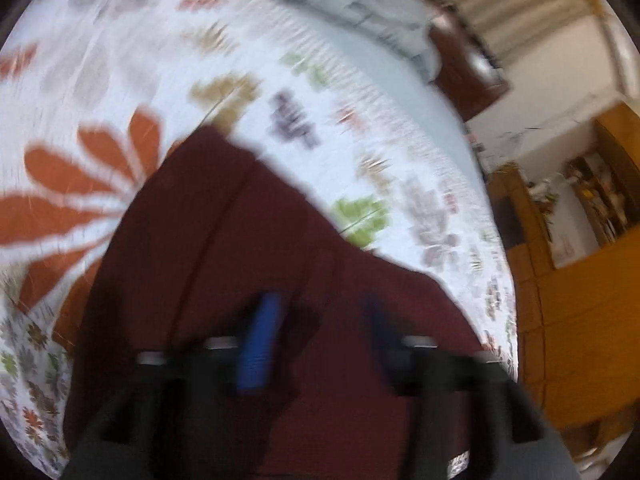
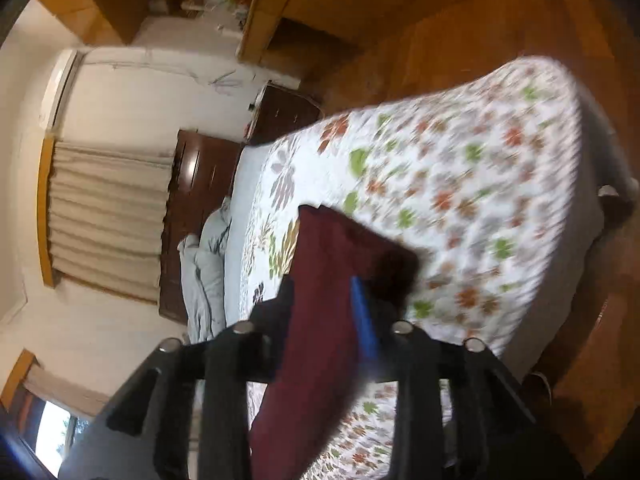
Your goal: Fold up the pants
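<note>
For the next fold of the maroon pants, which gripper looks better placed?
Probably the left gripper: its open fingers sit right over the maroon pants on the floral bedspread. The right gripper, jaws parted, views them tilted, seemingly farther off.

A home bedroom is showing: a bed [image 2: 460, 168] wearing a floral quilt, pleated curtains [image 2: 108, 216] hanging, wooden wardrobes [image 1: 580, 320] lining the wall.
</note>
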The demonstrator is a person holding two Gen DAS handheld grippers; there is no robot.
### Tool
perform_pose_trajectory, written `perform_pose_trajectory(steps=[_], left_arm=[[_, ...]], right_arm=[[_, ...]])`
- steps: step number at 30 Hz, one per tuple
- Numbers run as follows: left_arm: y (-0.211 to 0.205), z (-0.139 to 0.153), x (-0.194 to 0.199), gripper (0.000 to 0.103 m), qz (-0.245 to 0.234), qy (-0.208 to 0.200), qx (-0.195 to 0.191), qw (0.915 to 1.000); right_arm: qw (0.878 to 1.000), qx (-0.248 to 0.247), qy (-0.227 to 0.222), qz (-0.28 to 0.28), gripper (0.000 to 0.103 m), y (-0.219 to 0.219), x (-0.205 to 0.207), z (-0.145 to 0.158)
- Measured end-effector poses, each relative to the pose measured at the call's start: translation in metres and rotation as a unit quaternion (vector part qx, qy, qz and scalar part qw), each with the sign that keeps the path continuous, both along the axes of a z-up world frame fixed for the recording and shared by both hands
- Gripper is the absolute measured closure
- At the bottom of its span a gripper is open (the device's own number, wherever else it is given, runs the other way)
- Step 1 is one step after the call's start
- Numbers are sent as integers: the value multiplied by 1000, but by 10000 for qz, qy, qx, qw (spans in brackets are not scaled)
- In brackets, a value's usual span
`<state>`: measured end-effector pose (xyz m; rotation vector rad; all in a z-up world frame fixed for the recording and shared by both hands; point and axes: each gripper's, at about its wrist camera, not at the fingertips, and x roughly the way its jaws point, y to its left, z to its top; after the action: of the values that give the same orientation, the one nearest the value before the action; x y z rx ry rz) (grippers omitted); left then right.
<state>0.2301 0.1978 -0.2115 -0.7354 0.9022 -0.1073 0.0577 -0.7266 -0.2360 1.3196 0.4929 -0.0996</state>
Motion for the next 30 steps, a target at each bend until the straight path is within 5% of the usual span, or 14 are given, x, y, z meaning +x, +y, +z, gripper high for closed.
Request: perform_pose_trajectory(steps=[4,8,13,23,26,30], left_arm=[[-3,24,-21,31,108,-468,517,9975],[2,6,-17,28,21,-22,724,9974],[-3,1,-18,28,-121,-142,1018,9946],[-3,-2,-18,23,-52,-315,892,9955],[-6,-2,-17,22,-84,-284,1005,9945],[-4,-2,-18,22,-55,-306,924,9952]], right_arm=[[9994,101,185,292,57,1,0,-18],[9993,248,87,264,49,6,4,-34],[9990,211,57,401,43,6,16,-42],[9962,102,-596,629,48,7,23,-40],[9978,191,-408,494,64,2,27,-57],[9965,173,-593,568,59,6,26,-54]])
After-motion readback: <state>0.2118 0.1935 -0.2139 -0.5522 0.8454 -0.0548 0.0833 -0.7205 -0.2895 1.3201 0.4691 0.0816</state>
